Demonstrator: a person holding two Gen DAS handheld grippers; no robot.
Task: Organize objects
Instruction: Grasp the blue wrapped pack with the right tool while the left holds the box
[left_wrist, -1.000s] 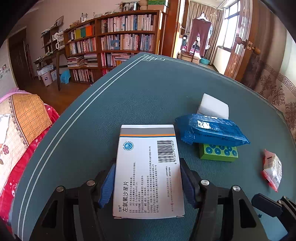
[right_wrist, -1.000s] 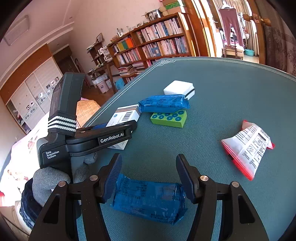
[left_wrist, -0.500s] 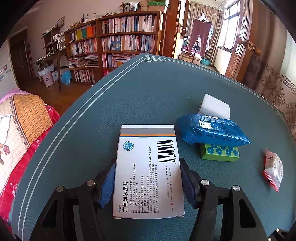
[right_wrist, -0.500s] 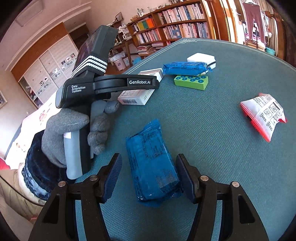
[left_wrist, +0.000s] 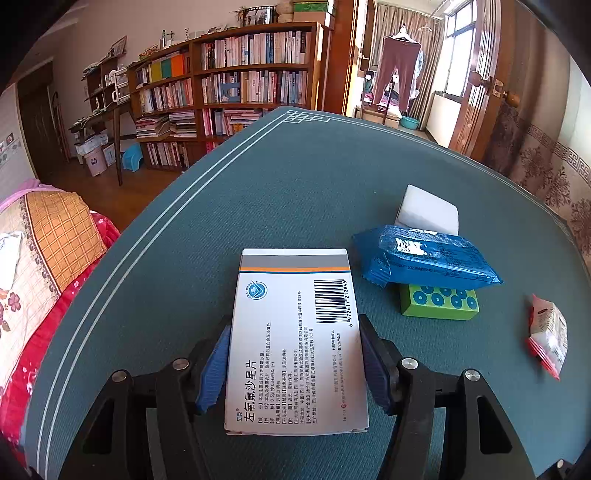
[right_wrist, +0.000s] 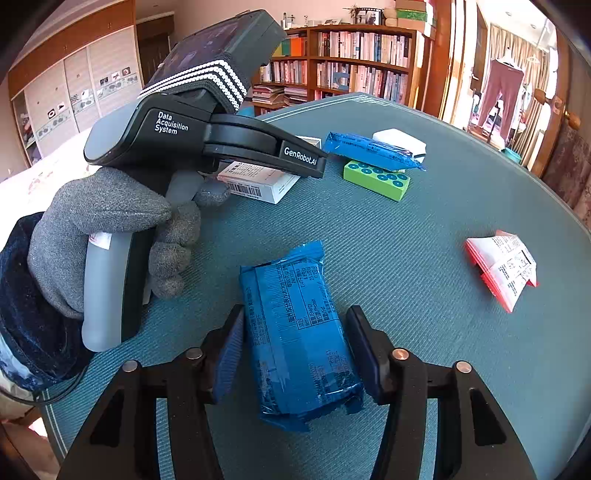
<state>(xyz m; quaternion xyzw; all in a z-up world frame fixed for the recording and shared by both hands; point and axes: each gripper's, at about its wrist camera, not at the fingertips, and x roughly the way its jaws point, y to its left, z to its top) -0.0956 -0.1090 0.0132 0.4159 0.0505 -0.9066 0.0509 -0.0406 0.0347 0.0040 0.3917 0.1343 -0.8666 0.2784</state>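
Note:
A white medicine box (left_wrist: 291, 280) with a barcode lies flat on the green table (left_wrist: 295, 177), and my left gripper (left_wrist: 295, 328) is shut on its long sides. In the right wrist view a grey-gloved hand (right_wrist: 110, 229) holds that gripper over the box (right_wrist: 258, 184). A blue snack pack (right_wrist: 295, 332) lies lengthwise between the fingers of my right gripper (right_wrist: 295, 315). Its jaws are closing, and both blue pads touch the pack's sides.
A second blue pack (left_wrist: 428, 258) lies on a green dotted block (left_wrist: 439, 306), with a white block (left_wrist: 428, 210) behind them. A red-and-white sachet (right_wrist: 506, 266) sits to the right. Bookshelves (left_wrist: 229, 81) stand beyond the table, and a patterned bedspread (left_wrist: 44, 258) lies at the left edge.
My right gripper swung round and rolled, so the blue pack went from crosswise to lengthwise between its fingers. Its jaws narrowed onto the pack. The left gripper and box stayed still.

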